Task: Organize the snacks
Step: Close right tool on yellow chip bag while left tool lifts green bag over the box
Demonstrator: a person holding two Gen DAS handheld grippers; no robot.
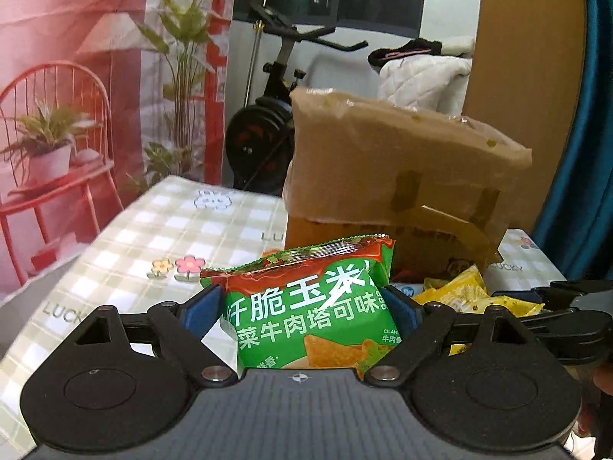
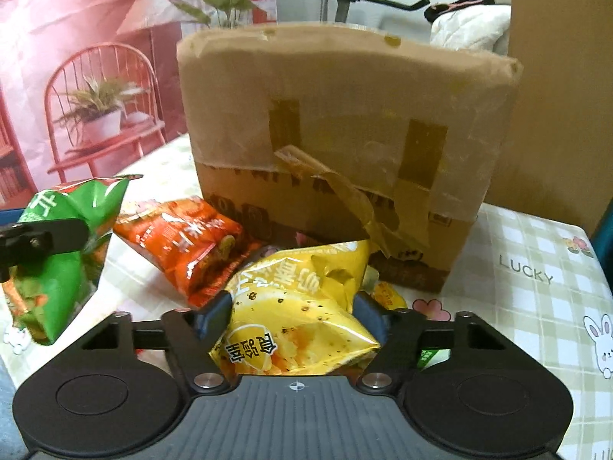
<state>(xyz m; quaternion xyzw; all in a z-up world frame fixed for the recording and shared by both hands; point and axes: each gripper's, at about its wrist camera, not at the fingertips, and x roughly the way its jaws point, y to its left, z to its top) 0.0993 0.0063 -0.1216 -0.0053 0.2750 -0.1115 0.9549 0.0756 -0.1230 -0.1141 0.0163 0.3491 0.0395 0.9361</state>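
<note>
- The green foil snack bag with a red top edge point(image 1: 310, 306) has big white Chinese lettering, something like "脆玉米" on top and "菜牛肉塔可味" under it, plus tiny Latin text starting "CILAN" at its right edge and a picture of orange corn chips low on the front.
- The left claw point(image 1: 306, 310) is pinching that green bag: both blue pads point(image 1: 201, 312) press into its sides, dead centre in the lower half of the left wrist view. In the right wrist view the same bag point(image 2: 57, 264) hangs at the far left, looking lifted clear of the surface.
- The right claw point(image 2: 293, 318) is closed around a crinkled yellow foil snack bag with black specks point(image 2: 299, 306), bottom centre of its view. The dark label on that bag reads upside down and I can't make it out.
- An orange-red foil snack bag point(image 2: 184, 245) lies on the surface left of centre, just beside the yellow one, with white Chinese writing too tilted to read.
- Behind the bags stands a brown cardboard box with peeling tape strips point(image 2: 345, 145), filling the middle of the right wrist view; the dark print on its lower band is unreadable.
- The surface's green-and-white checked cloth point(image 2: 536, 253) has "LUCKY" printed on it at right, plus little flowers and a cartoon bunny.
</note>
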